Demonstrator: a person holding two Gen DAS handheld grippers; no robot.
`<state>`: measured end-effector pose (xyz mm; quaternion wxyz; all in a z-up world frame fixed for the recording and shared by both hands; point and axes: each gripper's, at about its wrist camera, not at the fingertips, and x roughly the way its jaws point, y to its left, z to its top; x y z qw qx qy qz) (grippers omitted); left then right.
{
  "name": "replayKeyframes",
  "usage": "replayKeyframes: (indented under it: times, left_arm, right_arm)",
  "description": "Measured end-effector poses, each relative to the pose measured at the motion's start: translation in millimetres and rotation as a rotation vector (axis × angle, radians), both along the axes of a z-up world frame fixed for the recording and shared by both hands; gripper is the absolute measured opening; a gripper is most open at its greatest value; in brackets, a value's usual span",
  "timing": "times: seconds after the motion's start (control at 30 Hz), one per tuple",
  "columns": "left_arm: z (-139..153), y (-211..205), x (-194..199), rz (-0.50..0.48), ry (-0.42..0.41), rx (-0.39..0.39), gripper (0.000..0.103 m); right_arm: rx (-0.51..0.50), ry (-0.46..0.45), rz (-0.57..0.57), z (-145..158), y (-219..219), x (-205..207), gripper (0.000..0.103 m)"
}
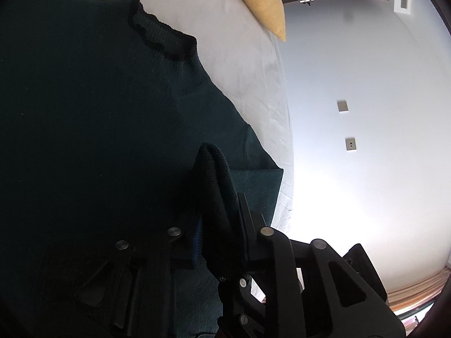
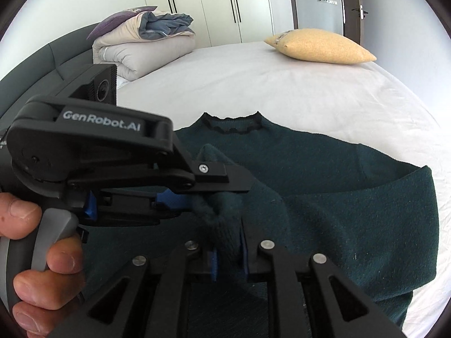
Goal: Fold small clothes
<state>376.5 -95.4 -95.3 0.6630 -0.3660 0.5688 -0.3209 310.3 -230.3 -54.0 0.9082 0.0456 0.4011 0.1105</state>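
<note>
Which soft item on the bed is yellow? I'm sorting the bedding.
The lone pillow at the far right of the bed; the folded duvet pile opposite is beige, grey-blue and purple.

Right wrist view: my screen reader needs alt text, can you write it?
Two grippers, right and left, pinch one raised fold of a dark green sweater spread on a white bed. A hand holds the left gripper; a yellow pillow lies behind.

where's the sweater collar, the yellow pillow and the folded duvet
collar (image 2: 232,125): right wrist view, on the black-trimmed front edge of the neckline.
pillow (image 2: 318,45): right wrist view, on the middle of its top face.
duvet (image 2: 146,49): right wrist view, on the pale lower fold.
</note>
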Motion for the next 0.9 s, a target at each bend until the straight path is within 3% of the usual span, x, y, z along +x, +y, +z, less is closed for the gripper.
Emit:
replayKeyframes:
  times: [0.07, 0.13, 0.23, 0.4, 0.5, 0.73, 0.9]
  left_arm:
    - [1.6, 0.7, 1.1, 0.005, -0.007, -0.006, 0.01]
    - [7.4, 7.5, -3.0, 0.016, -0.027, -0.003, 0.01]
    - [21.7, 23.9, -4.0, 0.035, -0.072, 0.019, 0.009]
    - [43.4, 54.3, 1.7, 0.086, -0.134, 0.031, 0.008]
    - [57.9, 70.4, 1.0, 0.109, -0.165, 0.03, 0.008]
    - [80.6, 102.5, -7.8, 0.141, -0.232, 0.073, 0.008]
    - [51.8, 128.9, -2.6, 0.185, -0.193, 0.115, 0.008]
  right_arm:
    - [0.056, 0.003, 0.003, 3.5, -7.0, -8.3, 0.029]
    - [0.136, 0.001, -0.017, 4.0, -24.7, -22.4, 0.058]
    - [0.327, 0.016, -0.122, -9.2, -74.9, -53.6, 0.073]
    - [0.745, 0.15, -0.377, -56.5, -155.0, -68.0, 0.079]
    - [0.918, 0.14, -0.434, -69.5, -168.6, -62.0, 0.08]
    - [1.066, 0.101, -0.516, -78.4, -179.6, -20.5, 0.084]
    - [1.1, 0.074, -0.558, -80.0, -184.9, -11.3, 0.084]
